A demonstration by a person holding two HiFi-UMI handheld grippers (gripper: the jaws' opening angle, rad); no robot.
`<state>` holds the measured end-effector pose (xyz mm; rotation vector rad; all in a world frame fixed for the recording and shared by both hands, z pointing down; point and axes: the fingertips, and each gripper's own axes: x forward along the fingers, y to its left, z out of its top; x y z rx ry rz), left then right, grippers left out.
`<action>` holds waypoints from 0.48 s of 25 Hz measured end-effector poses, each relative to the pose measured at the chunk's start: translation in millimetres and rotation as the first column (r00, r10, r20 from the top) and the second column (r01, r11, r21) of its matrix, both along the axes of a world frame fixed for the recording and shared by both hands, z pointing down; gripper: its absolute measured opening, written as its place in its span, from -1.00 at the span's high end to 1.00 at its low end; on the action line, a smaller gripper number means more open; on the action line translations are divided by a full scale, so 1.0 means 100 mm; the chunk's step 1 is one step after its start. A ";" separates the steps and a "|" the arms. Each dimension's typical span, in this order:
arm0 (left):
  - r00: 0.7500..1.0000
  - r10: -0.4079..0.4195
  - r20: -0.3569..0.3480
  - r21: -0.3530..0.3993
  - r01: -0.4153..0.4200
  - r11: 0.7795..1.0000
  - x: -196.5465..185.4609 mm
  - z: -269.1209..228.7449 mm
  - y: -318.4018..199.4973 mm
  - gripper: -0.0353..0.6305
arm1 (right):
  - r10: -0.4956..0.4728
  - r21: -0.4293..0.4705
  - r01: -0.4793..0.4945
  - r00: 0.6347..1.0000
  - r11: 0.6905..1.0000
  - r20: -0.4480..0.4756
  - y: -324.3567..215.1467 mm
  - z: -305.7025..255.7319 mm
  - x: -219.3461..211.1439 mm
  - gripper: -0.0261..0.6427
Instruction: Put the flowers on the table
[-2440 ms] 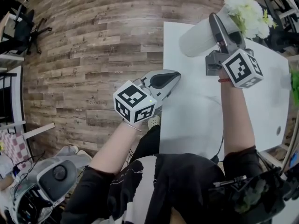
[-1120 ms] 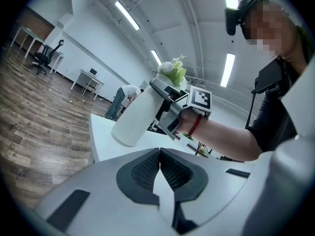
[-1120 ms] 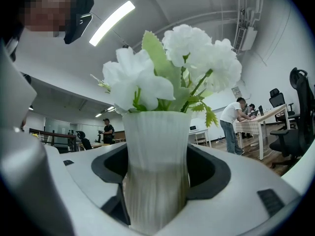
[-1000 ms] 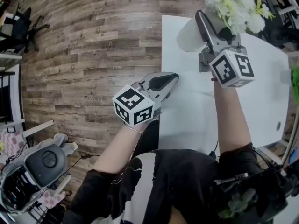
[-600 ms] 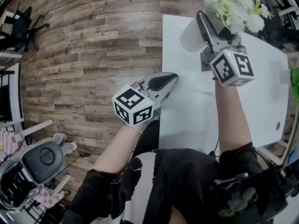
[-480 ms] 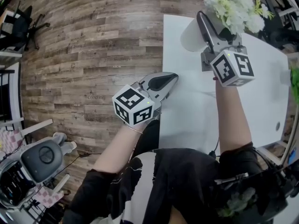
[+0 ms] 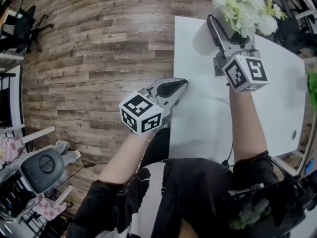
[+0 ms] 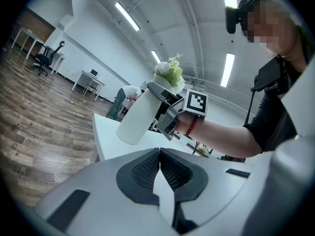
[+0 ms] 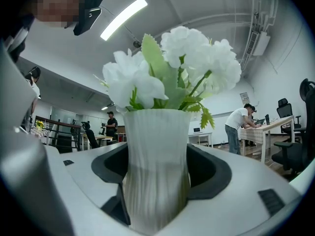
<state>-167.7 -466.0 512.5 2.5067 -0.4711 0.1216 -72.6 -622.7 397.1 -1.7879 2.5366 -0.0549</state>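
Note:
A white ribbed vase (image 7: 203, 36) with white flowers (image 7: 245, 6) and green leaves hangs tilted over the far left corner of the white table (image 7: 208, 118). My right gripper (image 7: 223, 31) is shut on the vase's body. In the right gripper view the vase (image 9: 156, 146) fills the space between both pads, with the flowers (image 9: 172, 68) above. My left gripper (image 7: 183, 82) is shut and empty at the table's left edge. Its view shows the closed jaws (image 8: 159, 154) and, beyond them, the vase (image 8: 138, 117) held above the table (image 8: 106, 136).
Wood floor lies left of the table. An office chair (image 7: 25, 26) stands at the far left and a grey device (image 7: 44, 167) sits on the floor at the near left. A green object (image 7: 312, 88) shows at the table's right edge. People stand at desks (image 9: 241, 127) far off.
The right gripper and vase have shifted a little left and farther away, and the flowers have swung more into view. The left gripper has hardly moved.

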 end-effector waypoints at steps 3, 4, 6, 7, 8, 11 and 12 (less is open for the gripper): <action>1.000 -0.001 -0.001 -0.002 0.001 1.000 -0.02 0.00 0.01 0.85 | 0.004 0.001 -0.004 1.000 1.000 0.003 -0.01 0.03 0.04 -0.09; 1.000 -0.002 -0.001 -0.003 0.002 1.000 -0.02 -0.01 0.01 0.85 | 0.005 0.001 -0.005 1.000 1.000 0.000 -0.01 0.04 0.05 -0.09; 1.000 -0.003 -0.001 -0.003 0.003 1.000 -0.03 -0.02 0.01 0.85 | 0.001 -0.002 -0.001 1.000 1.000 -0.005 -0.01 0.04 0.05 -0.09; 1.000 -0.003 -0.002 -0.003 0.003 1.000 -0.03 -0.03 0.01 0.85 | -0.005 -0.004 0.005 1.000 1.000 -0.006 -0.01 0.04 0.05 -0.09; 1.000 -0.003 -0.002 -0.001 0.003 1.000 -0.04 -0.04 0.01 0.85 | -0.014 -0.007 0.014 1.000 1.000 -0.005 -0.02 0.04 0.05 -0.09; 1.000 0.005 -0.001 0.006 -0.005 1.000 -0.04 -0.07 0.03 0.85 | -0.047 -0.025 0.047 0.999 0.999 -0.011 -0.01 0.05 0.03 -0.09; 1.000 0.008 -0.001 0.007 -0.008 1.000 -0.04 -0.07 0.05 0.85 | -0.052 -0.032 0.051 0.998 0.998 -0.021 -0.01 0.07 0.03 -0.09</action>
